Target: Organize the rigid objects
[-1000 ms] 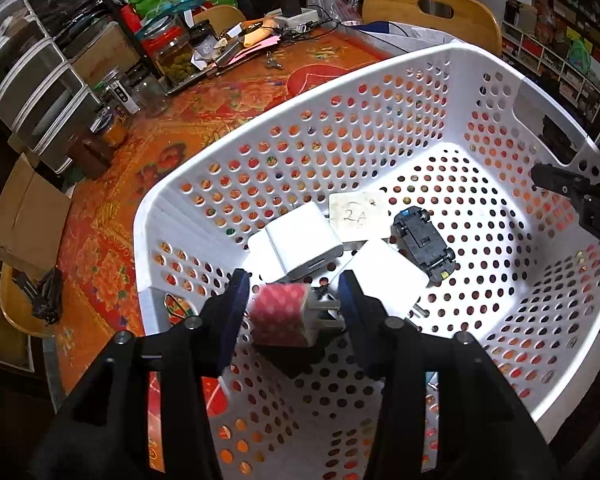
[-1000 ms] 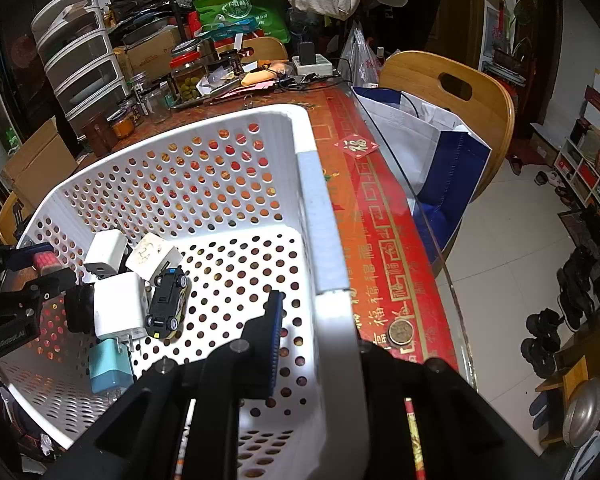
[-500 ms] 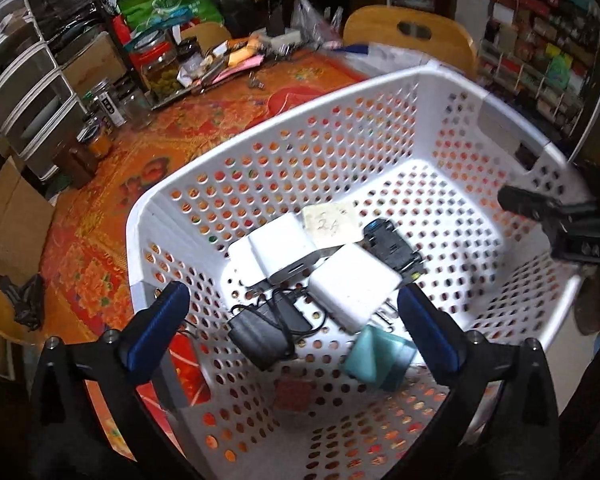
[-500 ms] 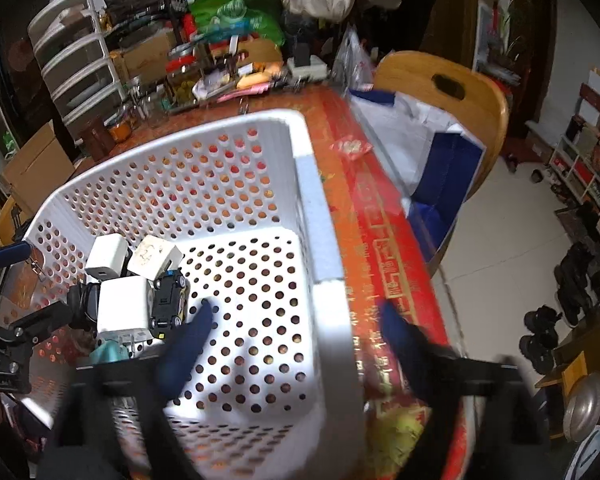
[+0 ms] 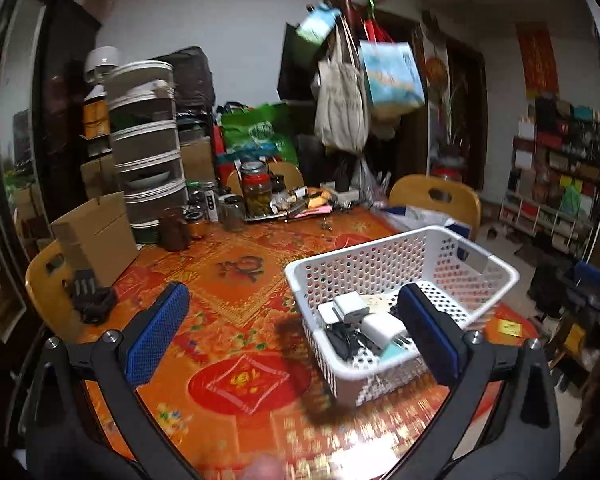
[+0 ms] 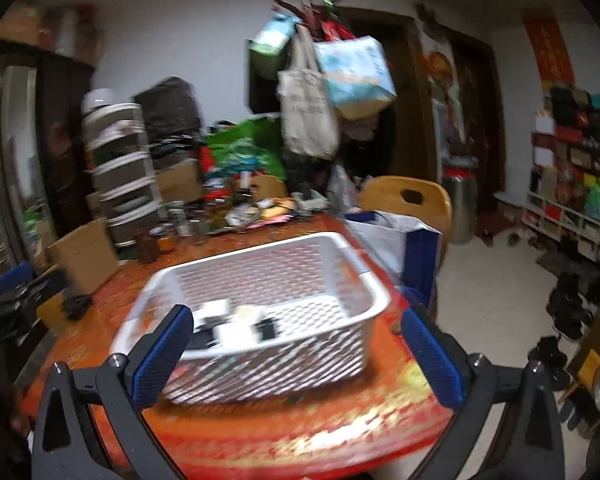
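A white perforated basket [image 5: 384, 248] stands on the red patterned table [image 5: 236, 276]; it also shows in the right wrist view [image 6: 372, 296], blurred. Inside lie several white chargers [image 5: 352, 305], a black adapter with cable [image 5: 342, 342] and a teal plug [image 5: 396, 354]. My left gripper [image 5: 292, 336] is open and empty, pulled back above the table, left of the basket. My right gripper [image 6: 296, 354] is open and empty, in front of the basket's near wall.
Jars [image 5: 256, 194], a cardboard box [image 5: 96, 236] and clutter fill the table's far side. Plastic drawers [image 5: 148, 148] stand at the back left. Wooden chairs [image 5: 436, 200] ring the table. A bag [image 6: 396, 248] hangs by the right chair.
The left gripper opened and dropped the red patterned plug into the basket. The right gripper let go of the basket rim. Both pulled back and up from the basket.
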